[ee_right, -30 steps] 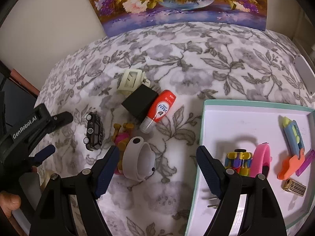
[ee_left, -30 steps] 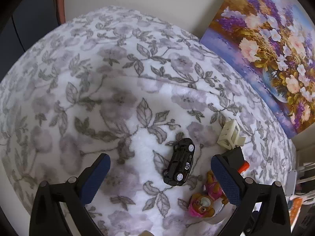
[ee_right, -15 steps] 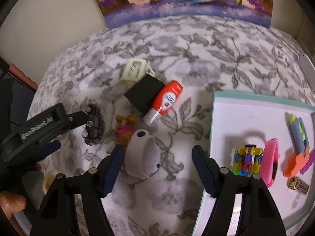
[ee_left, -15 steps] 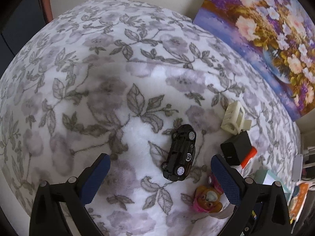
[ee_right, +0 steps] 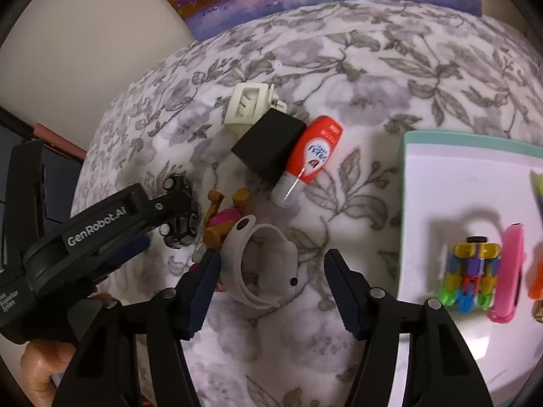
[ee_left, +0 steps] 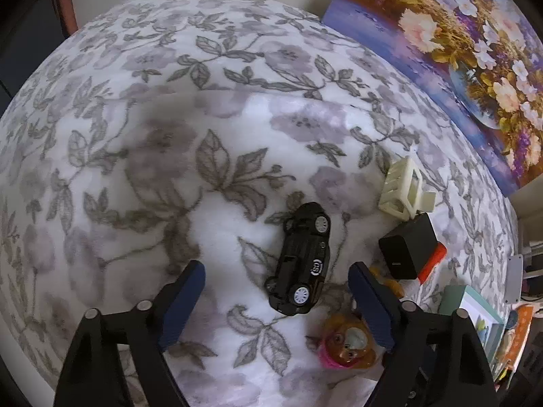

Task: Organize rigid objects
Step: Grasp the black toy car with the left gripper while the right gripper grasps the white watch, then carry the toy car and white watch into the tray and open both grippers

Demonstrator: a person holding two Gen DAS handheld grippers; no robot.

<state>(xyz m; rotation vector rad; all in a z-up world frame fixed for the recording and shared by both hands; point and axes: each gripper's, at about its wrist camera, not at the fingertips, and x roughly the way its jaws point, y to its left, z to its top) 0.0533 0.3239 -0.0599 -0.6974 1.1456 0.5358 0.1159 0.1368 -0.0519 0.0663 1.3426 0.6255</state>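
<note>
Left gripper (ee_left: 276,286) wide open, fingers astride black toy car (ee_left: 302,259), not touching. Right gripper (ee_right: 271,271) wide open around grey wristband (ee_right: 261,264), just right of car.

Both wrist views look down close, sharing toy car (ee_left: 300,261)

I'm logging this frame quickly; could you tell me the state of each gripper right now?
Left gripper: open, holding nothing, black toy car between its fingers.
Right gripper: open, holding nothing, around the white wristband.
</note>
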